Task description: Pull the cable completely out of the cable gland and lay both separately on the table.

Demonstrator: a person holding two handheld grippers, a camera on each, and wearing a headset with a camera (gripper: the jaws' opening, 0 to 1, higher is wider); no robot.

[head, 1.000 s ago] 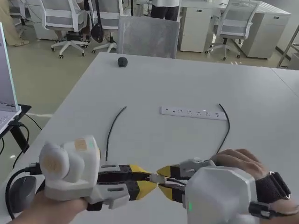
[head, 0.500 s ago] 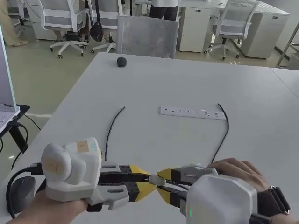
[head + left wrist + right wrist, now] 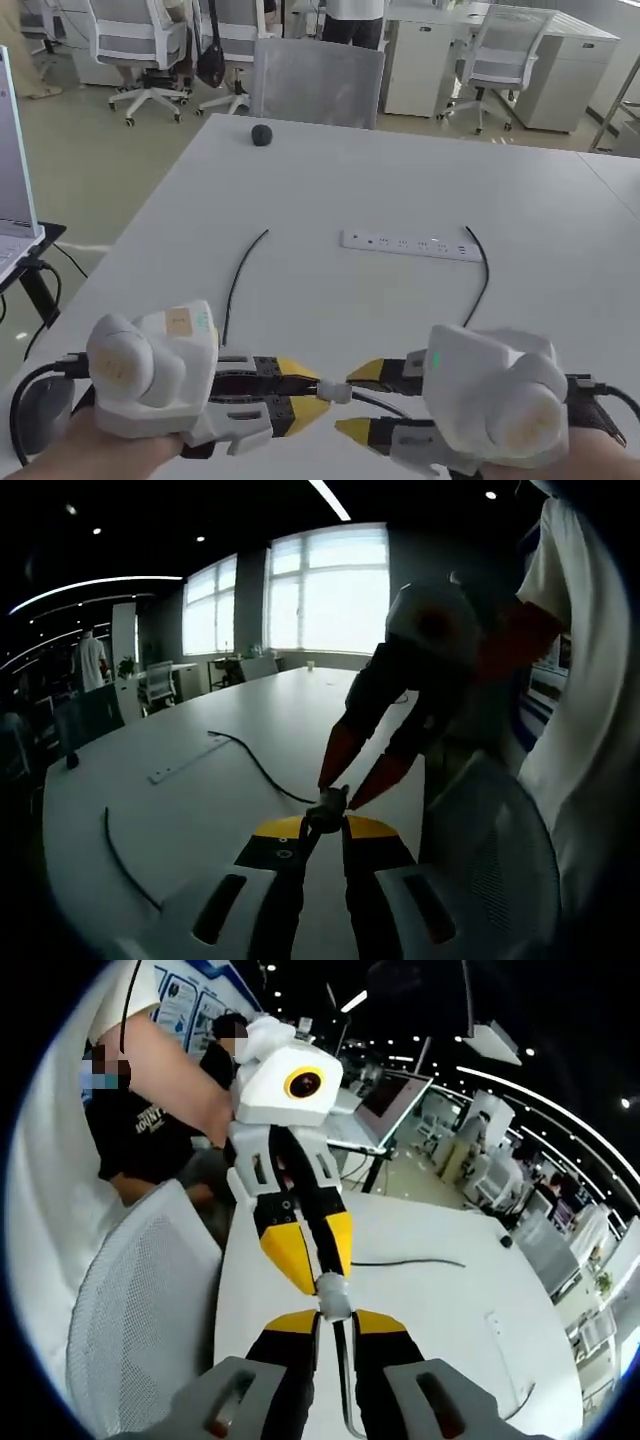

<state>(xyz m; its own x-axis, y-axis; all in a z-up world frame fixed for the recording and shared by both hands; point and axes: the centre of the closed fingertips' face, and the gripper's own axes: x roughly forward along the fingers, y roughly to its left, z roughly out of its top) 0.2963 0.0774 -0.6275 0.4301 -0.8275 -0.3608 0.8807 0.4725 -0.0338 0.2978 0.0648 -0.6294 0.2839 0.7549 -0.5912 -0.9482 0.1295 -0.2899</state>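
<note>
White cable gland (image 3: 335, 392) is pinched by the left gripper (image 3: 318, 388) above the table (image 3: 400, 170). The cable (image 3: 343, 1372) is not yet out: it runs between the jaws of the right gripper (image 3: 337, 1320), and I cannot tell if they grip it. Neither is laid down.

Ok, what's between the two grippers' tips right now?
The cable gland, at the tips of the left gripper, its cable running into the right gripper; head view.

Tabletop (image 3: 400, 170) open ahead; power strip (image 3: 410, 244) lies across mid, loose black wire (image 3: 238, 280) L of it, cable (image 3: 482, 275) R, dark ball (image 3: 261, 133) far back.
</note>
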